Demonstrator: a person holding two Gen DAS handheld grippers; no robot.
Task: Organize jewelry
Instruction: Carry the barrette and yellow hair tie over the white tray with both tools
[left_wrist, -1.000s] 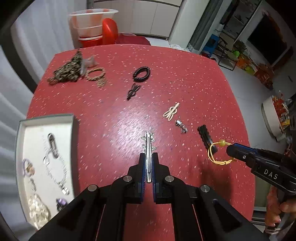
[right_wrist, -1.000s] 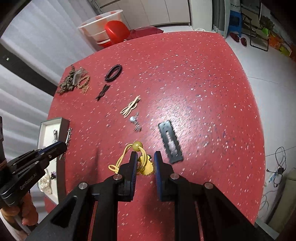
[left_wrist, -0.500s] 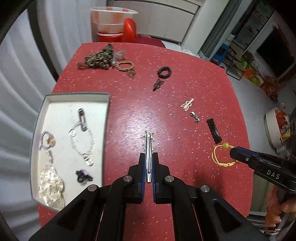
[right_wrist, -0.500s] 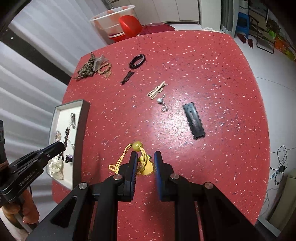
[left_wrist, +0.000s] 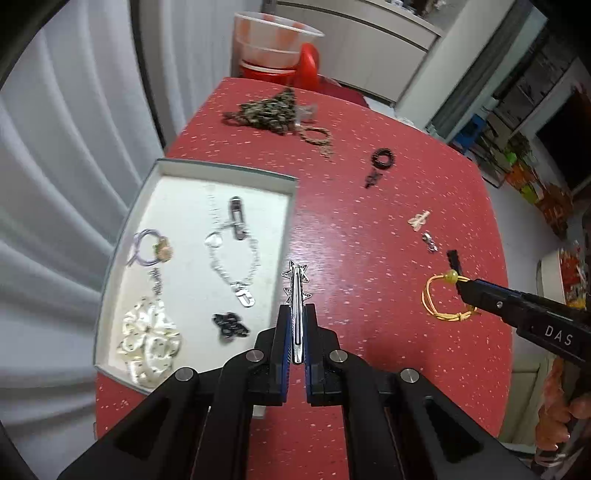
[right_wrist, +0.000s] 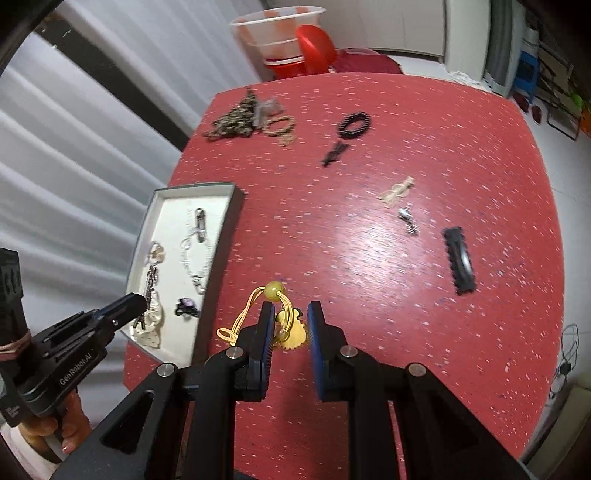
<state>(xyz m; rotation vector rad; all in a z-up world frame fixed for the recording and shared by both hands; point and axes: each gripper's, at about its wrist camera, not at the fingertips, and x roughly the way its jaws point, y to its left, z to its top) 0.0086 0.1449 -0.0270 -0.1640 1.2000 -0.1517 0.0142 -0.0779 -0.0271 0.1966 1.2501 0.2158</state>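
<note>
Red speckled table (left_wrist: 369, 229), pale curtains (left_wrist: 74, 129), white cabinets (left_wrist: 369, 48), possibly cluttered shelves (left_wrist: 517, 122)

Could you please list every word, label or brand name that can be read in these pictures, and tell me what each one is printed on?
"DAS": white letters on the black body of the right gripper, in the left wrist view.
"GenRobot.AI": white letters on the black body of the left gripper, in the right wrist view.
A small white mark lower on that same handle is too blurred to read.
No jewelry, nor the tray, shows readable text.
</note>
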